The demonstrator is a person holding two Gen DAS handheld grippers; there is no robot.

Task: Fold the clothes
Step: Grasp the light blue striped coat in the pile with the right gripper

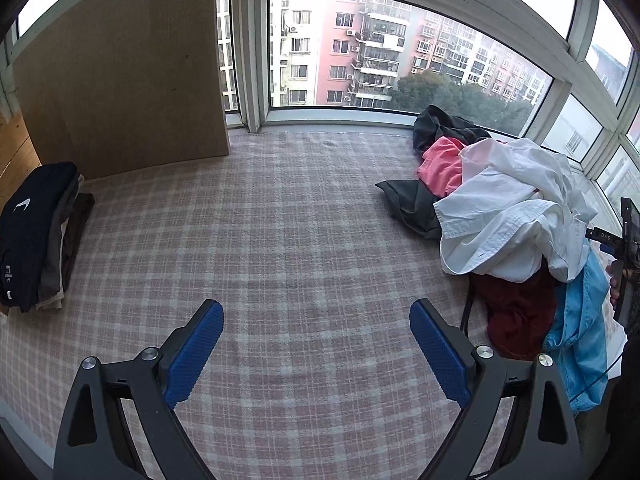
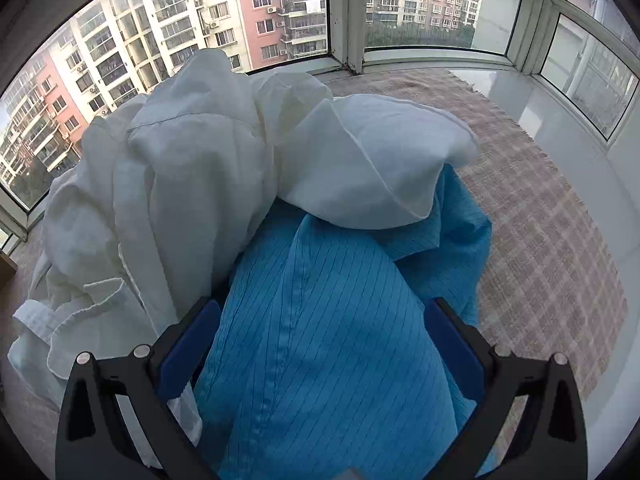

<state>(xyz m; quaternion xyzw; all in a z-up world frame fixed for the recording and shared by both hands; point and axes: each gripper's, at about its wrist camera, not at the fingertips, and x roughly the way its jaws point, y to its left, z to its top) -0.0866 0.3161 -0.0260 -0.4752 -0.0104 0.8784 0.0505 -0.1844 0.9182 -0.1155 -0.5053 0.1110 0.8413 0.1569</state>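
Note:
A heap of unfolded clothes lies at the right of the checked cloth: a white shirt [image 1: 512,208], a pink garment [image 1: 440,168], dark garments [image 1: 444,126], a dark red one [image 1: 516,316] and a light blue striped garment [image 1: 580,344]. My left gripper [image 1: 316,340] is open and empty over bare checked cloth [image 1: 280,220]. My right gripper [image 2: 322,344] is open, its jaws wide on either side of the blue striped garment [image 2: 320,340], which bulges up between the pads. The white shirt [image 2: 192,168] lies just beyond. The right gripper shows at the left wrist view's right edge [image 1: 628,236].
A stack of folded clothes [image 1: 36,236], navy on top, sits at the far left. A brown board [image 1: 120,72] stands at the back left. Windows [image 1: 400,52] ring the far side. A white glossy sill [image 2: 568,120] borders the cloth on the right.

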